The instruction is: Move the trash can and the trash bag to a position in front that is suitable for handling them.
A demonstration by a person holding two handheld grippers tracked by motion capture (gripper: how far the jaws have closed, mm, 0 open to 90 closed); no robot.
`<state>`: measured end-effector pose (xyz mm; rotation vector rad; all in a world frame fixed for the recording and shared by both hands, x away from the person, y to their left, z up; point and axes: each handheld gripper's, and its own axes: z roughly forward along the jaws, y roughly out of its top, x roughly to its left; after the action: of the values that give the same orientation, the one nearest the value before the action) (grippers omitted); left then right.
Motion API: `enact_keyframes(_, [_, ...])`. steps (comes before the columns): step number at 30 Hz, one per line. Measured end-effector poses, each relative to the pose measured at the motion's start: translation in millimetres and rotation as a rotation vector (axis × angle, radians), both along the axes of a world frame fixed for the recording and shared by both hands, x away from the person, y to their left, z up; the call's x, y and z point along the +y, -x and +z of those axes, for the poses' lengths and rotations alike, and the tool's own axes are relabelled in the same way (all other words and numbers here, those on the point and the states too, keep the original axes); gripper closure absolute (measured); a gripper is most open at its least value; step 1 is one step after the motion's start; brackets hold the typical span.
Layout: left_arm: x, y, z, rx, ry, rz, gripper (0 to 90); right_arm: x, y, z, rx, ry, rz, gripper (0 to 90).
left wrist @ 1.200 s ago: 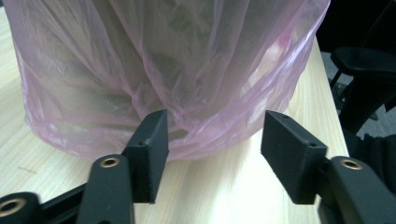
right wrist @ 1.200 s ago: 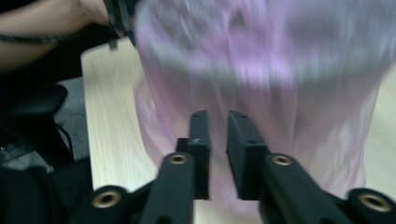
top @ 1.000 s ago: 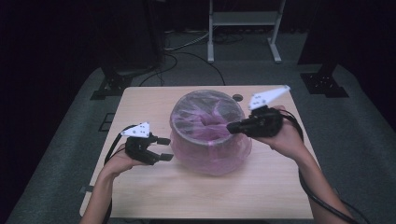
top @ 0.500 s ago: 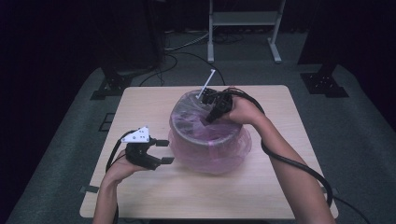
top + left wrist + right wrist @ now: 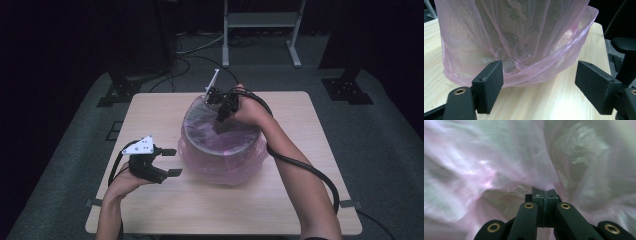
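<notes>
My right gripper (image 5: 218, 125) is down inside the pink plastic bag (image 5: 220, 160), which lines a round bin (image 5: 192, 142) at the middle of the wooden table (image 5: 310, 150). Its jaws are clenched tight together, film bunched around the tips; I cannot tell if any is pinched. My left gripper (image 5: 171, 162) sits just beside the bag's base, jaws just opening wide, nothing between them.
</notes>
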<state>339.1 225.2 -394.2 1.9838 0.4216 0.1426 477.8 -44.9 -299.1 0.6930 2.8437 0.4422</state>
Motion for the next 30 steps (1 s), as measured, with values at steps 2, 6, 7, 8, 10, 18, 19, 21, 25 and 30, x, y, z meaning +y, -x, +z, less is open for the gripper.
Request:
enact_keyframes(2, [0.1,0.1,-0.1,-0.001,-0.001,0.0,20.7,-1.3,4.5,4.5,-0.007,-0.005,0.01,90.0])
enact_keyframes(6, [0.4,-0.1,0.0,-0.005,-0.001,0.003,19.9,-4.4,24.1,18.2,-0.004,-0.056,0.054,90.0])
enact_keyframes(7, [0.1,0.3,-0.1,-0.004,0.002,0.006,19.8,1.5,31.2,19.7,0.005,-0.062,0.089,90.0])
enact_keyframes(8, [0.1,0.3,-0.1,-0.004,0.002,0.006,19.7,1.5,31.2,19.7,0.005,-0.062,0.089,90.0])
enact_keyframes(10, [0.7,1.1,0.8,-0.01,0.0,0.004,19.6,15.3,31.1,16.8,0.012,-0.051,0.103,90.0])
enact_keyframes(18, [6.3,1.3,2.4,-0.019,0.025,0.012,19.1,50.1,12.2,0.3,0.04,-0.026,0.134,90.0])
enact_keyframes(19, [6.9,1.4,2.7,-0.019,0.032,0.009,19.1,56.0,9.1,-3.1,0.049,-0.024,0.137,90.0])
enact_keyframes(21, [7.2,1.5,2.7,-0.019,0.037,0.009,19.1,57.9,8.0,-4.8,0.051,-0.029,0.14,90.0])
enact_keyframes(25, [8.0,1.5,2.5,-0.018,0.038,0.01,19.0,55.9,10.4,-0.1,0.05,-0.046,0.135,88.8])
enact_keyframes(30, [6.9,2.4,2.3,-0.019,0.035,0.011,18.8,33.1,28.9,13.0,0.041,-0.084,0.117,87.6])
